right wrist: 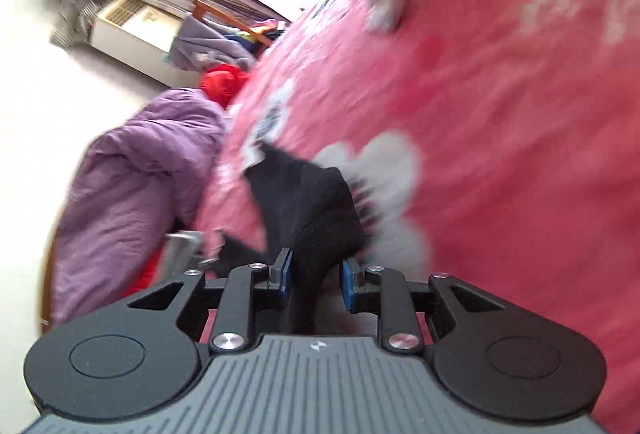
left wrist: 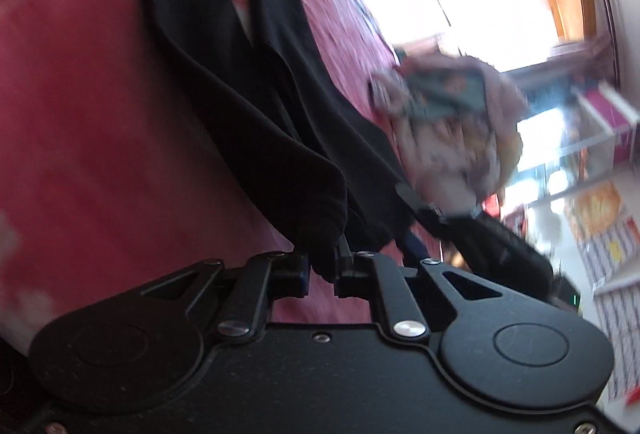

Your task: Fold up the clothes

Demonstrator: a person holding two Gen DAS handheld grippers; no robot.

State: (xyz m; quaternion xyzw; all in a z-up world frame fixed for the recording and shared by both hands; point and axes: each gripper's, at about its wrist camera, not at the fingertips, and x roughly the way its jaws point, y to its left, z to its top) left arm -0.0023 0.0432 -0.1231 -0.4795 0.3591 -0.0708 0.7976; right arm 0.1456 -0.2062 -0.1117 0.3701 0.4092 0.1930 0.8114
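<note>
- Up close, the left gripper (left wrist: 338,266) has its fingers pinched together on a bunched edge of the black garment (left wrist: 248,82), with thick cloth bulging out just above the tips.
- On the other side, the right gripper (right wrist: 316,276) has its blue-padded fingers (right wrist: 285,272) standing apart, with a fold of the same black garment (right wrist: 308,210) running down between them; whether the pads actually press the cloth cannot be told, since a gap shows on both sides.
- Outward from the left fingers, the garment stretches away in long dark folds over the pink bedspread (left wrist: 80,114), partly lifted off it.
- To fold well, the two grippers would best keep the held edge taut and level, carry it across in one sweep, and lay it down flat so no creases get trapped; the right side probably needs a firmer bite first.
- A crumpled pale patterned cloth (left wrist: 448,130) lies farther along the bed, and a purple quilt (right wrist: 136,186) is heaped at the bed's edge.
- Both views are motion-blurred and tilted, so the garment's type, its far end and its full outline stay unclear.
</note>
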